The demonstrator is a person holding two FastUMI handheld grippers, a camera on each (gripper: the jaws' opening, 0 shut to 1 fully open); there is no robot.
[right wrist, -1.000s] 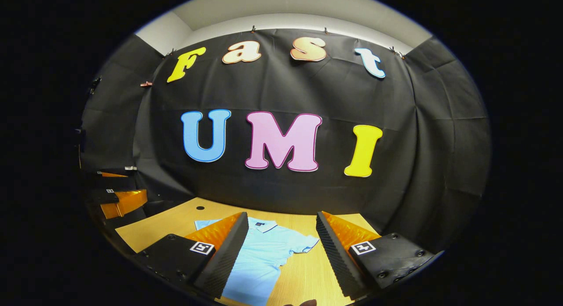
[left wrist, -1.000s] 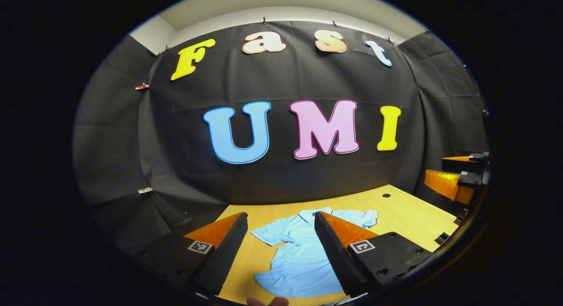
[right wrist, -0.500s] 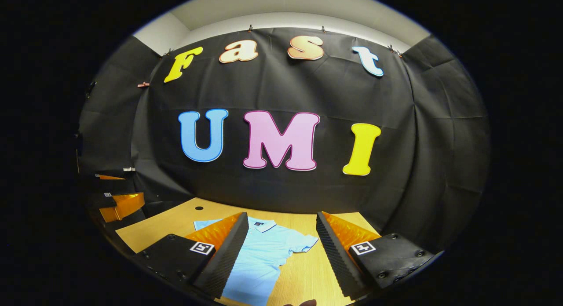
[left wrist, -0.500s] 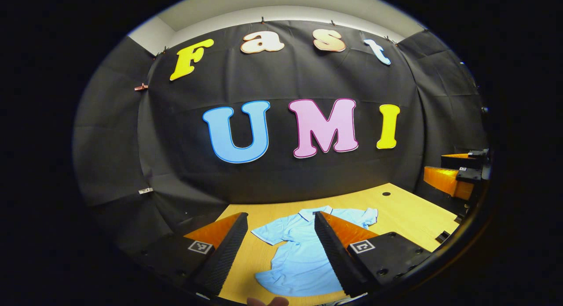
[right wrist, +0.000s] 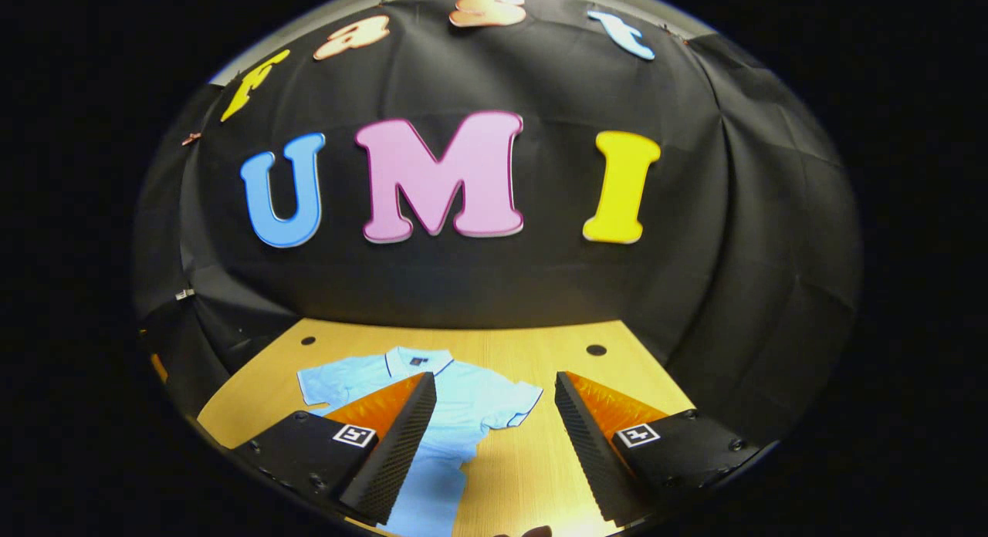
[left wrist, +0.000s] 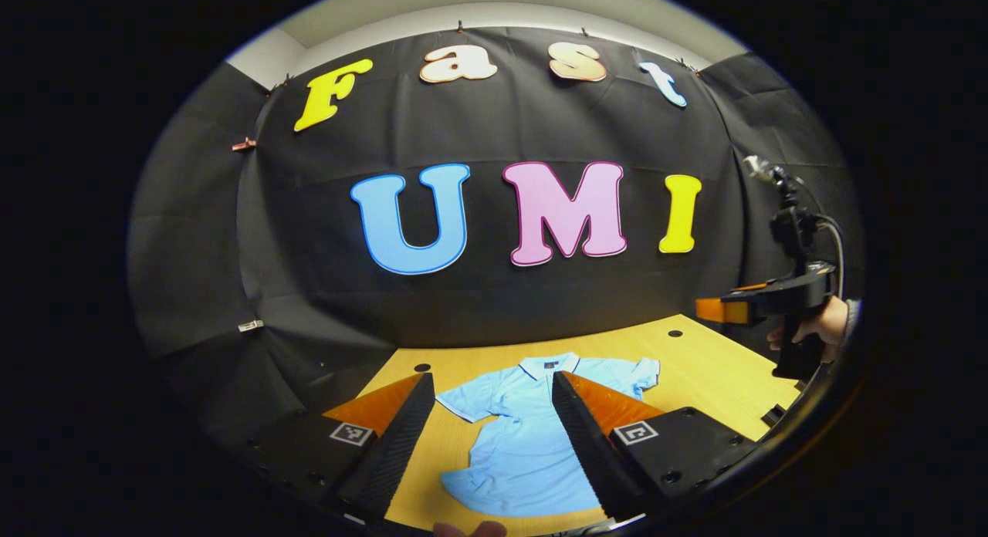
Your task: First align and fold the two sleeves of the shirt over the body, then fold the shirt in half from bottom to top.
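Change: the right hand-held gripper (right wrist: 494, 444) has tipped downward and moved forward since a second ago, so more of the surface (right wrist: 540, 352) now shows ahead of it; in the left gripper view it has risen and turned, held in a hand (left wrist: 822, 325) at the right edge.
Left hand-held gripper (left wrist: 494, 444): fingers apart, holding nothing, above the near edge of the surface.
Right hand-held gripper: fingers apart, holding nothing, above the surface.
Shirt (left wrist: 525, 444): light blue, flat and unfolded on the surface, collar (left wrist: 549, 365) toward the wall, both short sleeves spread outward, hem toward the person.
Surface: pale wood, with round dark holes near its far corners.
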